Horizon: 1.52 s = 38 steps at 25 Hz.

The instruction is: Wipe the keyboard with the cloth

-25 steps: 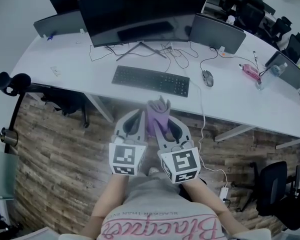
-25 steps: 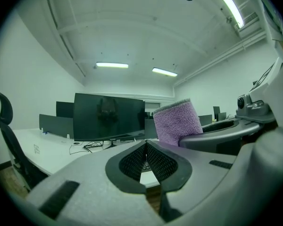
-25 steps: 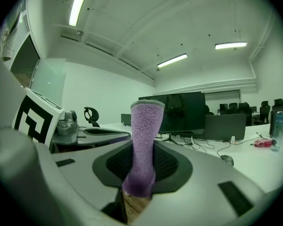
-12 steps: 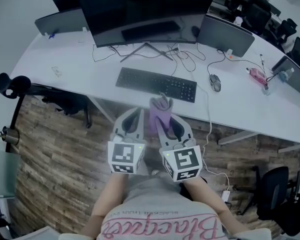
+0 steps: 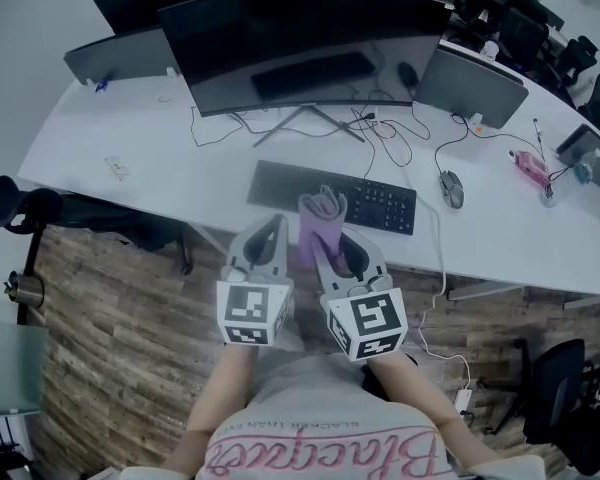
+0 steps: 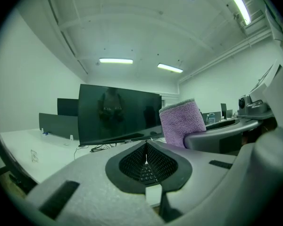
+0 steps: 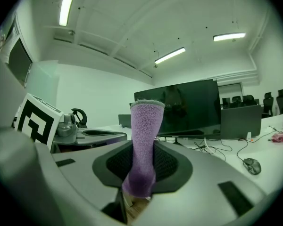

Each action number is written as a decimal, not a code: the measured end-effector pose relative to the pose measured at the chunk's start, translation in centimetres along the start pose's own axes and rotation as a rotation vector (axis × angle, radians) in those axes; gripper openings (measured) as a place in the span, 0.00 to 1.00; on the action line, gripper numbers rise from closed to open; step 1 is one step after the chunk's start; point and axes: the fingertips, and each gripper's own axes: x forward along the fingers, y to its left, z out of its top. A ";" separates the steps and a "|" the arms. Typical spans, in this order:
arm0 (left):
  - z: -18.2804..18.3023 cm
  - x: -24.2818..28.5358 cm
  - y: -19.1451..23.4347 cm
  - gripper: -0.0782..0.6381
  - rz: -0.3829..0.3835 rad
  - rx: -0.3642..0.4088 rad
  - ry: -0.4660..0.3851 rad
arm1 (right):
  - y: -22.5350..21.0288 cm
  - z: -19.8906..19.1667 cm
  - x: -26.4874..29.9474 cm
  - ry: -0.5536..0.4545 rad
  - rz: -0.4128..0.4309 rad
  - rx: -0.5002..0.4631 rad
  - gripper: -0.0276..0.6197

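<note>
One purple cloth stands pinched in the right gripper's closed jaws, while the left gripper's jaws meet on nothing. One keyboard and one mouse lie on the white desk.

The only writing stood on the person's shirt, at the near edge of the head view: large pink cursive lettering, seen upside down, which seemed to begin "Bla"; the rest could not be read with certainty. A thin line of small capitals ran just beyond it, too small to read. The left marker cube and the right marker cube bore black-and-white square patterns, not letters. The key legends on the keyboard were too small to read.
</note>
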 end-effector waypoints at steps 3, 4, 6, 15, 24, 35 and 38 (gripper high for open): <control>-0.1 1.7 2.7 0.12 -0.002 -0.008 0.007 | 0.0 0.1 3.2 0.014 -0.001 0.007 0.18; -0.2 2.3 3.6 0.12 -0.001 -0.012 0.010 | -0.1 0.2 4.3 0.018 0.000 0.013 0.18; -0.6 3.3 5.4 0.12 0.001 -0.021 0.019 | 0.0 0.3 6.4 0.026 0.003 0.021 0.18; -2.4 7.4 11.6 0.12 -0.028 -0.065 0.067 | 0.2 -0.7 15.2 0.117 -0.001 0.021 0.18; -4.9 11.1 16.7 0.12 -0.074 -0.088 0.109 | 0.1 -3.1 22.7 0.201 -0.046 0.063 0.18; -9.0 14.6 20.3 0.12 -0.089 -0.114 0.171 | -0.9 -7.9 28.7 0.331 -0.064 0.129 0.18; -9.7 15.5 20.9 0.12 -0.093 -0.107 0.188 | -1.6 -9.3 30.1 0.368 -0.072 0.148 0.18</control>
